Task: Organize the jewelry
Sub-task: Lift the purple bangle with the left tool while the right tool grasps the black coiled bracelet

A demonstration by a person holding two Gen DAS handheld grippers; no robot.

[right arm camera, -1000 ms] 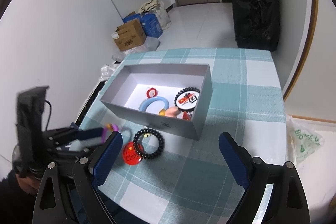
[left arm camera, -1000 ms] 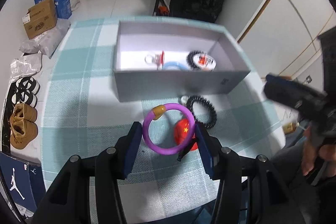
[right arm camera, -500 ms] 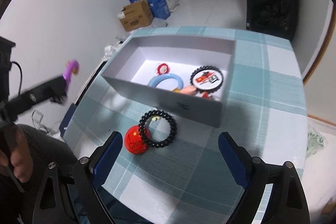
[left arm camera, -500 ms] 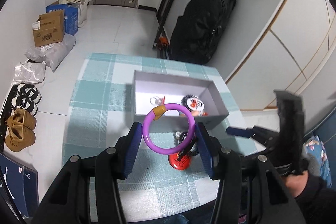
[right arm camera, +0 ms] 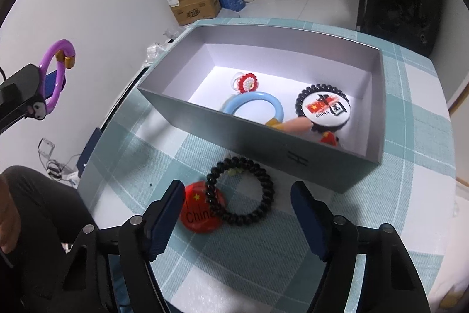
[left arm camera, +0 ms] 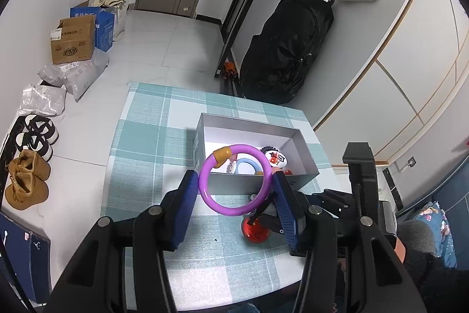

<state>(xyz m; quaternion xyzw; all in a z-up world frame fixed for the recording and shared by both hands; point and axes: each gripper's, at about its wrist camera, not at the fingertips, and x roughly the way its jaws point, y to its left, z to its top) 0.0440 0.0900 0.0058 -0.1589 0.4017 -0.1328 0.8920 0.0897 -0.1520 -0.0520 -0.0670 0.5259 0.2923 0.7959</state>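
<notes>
Purple bangle (left arm camera: 234,179) now higher above checked tablecloth (left arm camera: 146,143), tiled floor (left arm camera: 164,43) behind.

We see a counter (right arm camera: 263,269) covered in a teal and white checked cloth. On it an open grey box (right arm camera: 293,148) sits toward the upper right of the right wrist view; below it, lower centre, a black beaded bracelet (right arm camera: 265,206) overlaps a red China badge (right arm camera: 195,217).

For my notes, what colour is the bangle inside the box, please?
Light blue bangle; right wrist view shows it best.
</notes>
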